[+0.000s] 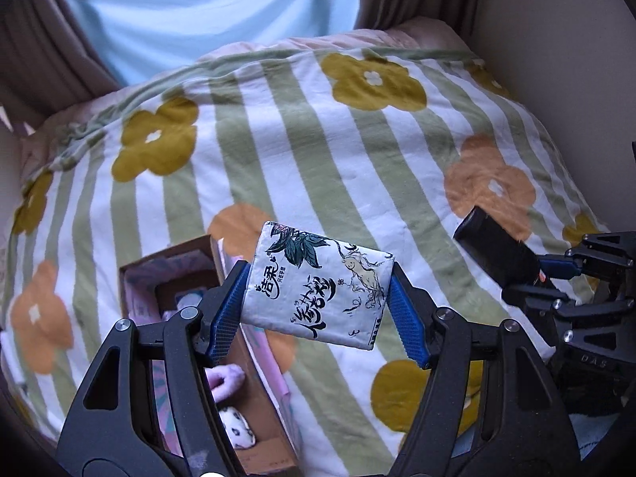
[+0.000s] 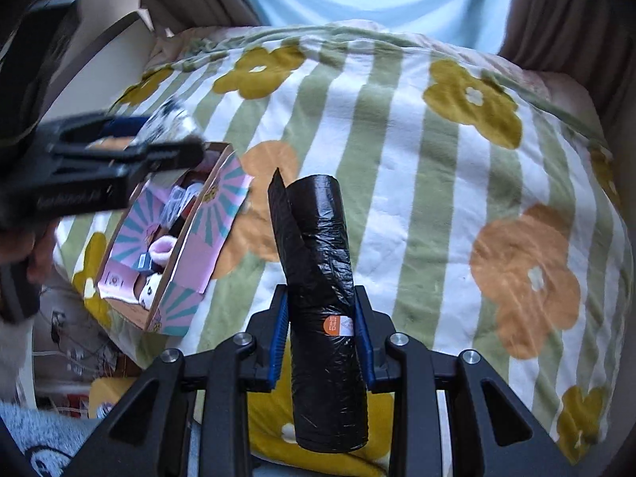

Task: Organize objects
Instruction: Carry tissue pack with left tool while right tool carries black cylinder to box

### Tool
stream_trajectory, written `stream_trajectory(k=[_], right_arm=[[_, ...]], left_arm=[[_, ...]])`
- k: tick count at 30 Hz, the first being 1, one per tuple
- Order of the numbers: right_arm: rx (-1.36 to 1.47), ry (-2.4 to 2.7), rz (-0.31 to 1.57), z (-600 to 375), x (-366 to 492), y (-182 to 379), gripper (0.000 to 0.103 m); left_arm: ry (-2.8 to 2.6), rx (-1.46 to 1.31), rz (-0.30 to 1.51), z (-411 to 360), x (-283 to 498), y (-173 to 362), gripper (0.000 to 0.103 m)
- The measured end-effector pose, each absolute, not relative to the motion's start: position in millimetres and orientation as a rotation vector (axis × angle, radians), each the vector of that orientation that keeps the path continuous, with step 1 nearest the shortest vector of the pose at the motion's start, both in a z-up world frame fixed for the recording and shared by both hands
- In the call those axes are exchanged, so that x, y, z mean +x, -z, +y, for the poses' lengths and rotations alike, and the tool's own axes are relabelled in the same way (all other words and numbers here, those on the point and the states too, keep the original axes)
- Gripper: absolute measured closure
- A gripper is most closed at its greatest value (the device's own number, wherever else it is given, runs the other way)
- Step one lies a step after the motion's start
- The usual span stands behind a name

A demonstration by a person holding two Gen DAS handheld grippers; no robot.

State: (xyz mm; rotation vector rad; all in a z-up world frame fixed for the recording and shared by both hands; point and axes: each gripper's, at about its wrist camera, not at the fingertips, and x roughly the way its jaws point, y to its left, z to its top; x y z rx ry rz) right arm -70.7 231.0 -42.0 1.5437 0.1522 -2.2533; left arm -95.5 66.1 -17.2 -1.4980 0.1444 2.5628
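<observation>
Open blanket (image 1: 318, 151) ahead; only the cardboard box (image 2: 175, 238) at left.

The left claw (image 1: 318, 298) was held closed on a tissue pack (image 1: 318, 284), which was pinched across its width between the two blue finger pads (image 1: 228, 310). The right claw (image 2: 322, 336) was held closed on a roll of black bags (image 2: 322, 278), which was clamped upright near its lower half. Both claws were raised above the bed, the right seen just beside the left.
</observation>
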Motion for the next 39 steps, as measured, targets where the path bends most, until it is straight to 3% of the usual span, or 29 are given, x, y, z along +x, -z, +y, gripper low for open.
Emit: stream_trajectory(k=[9,20,39], right_arm=[[1.551,2.446,-0.028,239,-57,21,0.075],[1.493,2.423,0.037,223,-55,9,0.075],[1.338,2.08,0.272,83,-75,5,0.075]], left_arm=[[-2.696,-1.533,-0.046,65,-48,22,0.039],[-2.765,-1.519,-0.095,52,-36,9,0.039],[-2.987,-1.718,-0.439,-60,13,20,0.038]])
